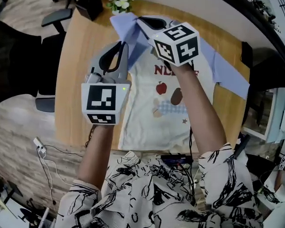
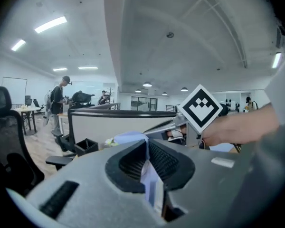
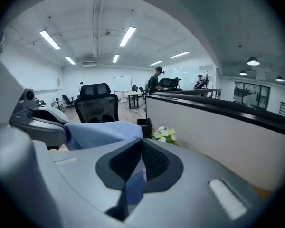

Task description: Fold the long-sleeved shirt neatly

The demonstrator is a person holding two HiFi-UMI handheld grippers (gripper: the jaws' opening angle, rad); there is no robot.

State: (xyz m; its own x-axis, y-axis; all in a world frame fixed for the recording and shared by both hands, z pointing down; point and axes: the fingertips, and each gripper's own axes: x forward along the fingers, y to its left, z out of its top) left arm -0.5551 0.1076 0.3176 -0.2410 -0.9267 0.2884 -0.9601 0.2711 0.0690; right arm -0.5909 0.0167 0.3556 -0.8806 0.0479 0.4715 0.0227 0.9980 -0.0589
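The long-sleeved shirt (image 1: 154, 122) lies on the wooden table (image 1: 80, 56), white body with an apple print and pale blue sleeves. One blue sleeve (image 1: 133, 34) is lifted off the table between both grippers. My left gripper (image 1: 124, 46) is shut on its fabric, seen between the pads in the left gripper view (image 2: 146, 156). My right gripper (image 1: 141, 22) is shut on the same sleeve further along, the cloth pinched in the right gripper view (image 3: 140, 167). The blue fabric (image 3: 102, 132) stretches from one gripper to the other. The other sleeve (image 1: 230, 77) lies flat at the right.
A small bunch of white flowers (image 1: 119, 1) and a black box (image 1: 89, 4) stand at the table's far edge. Black office chairs (image 1: 19, 56) are at the left. A grey partition (image 3: 218, 132) runs behind the table. Cables (image 1: 45, 156) lie on the floor.
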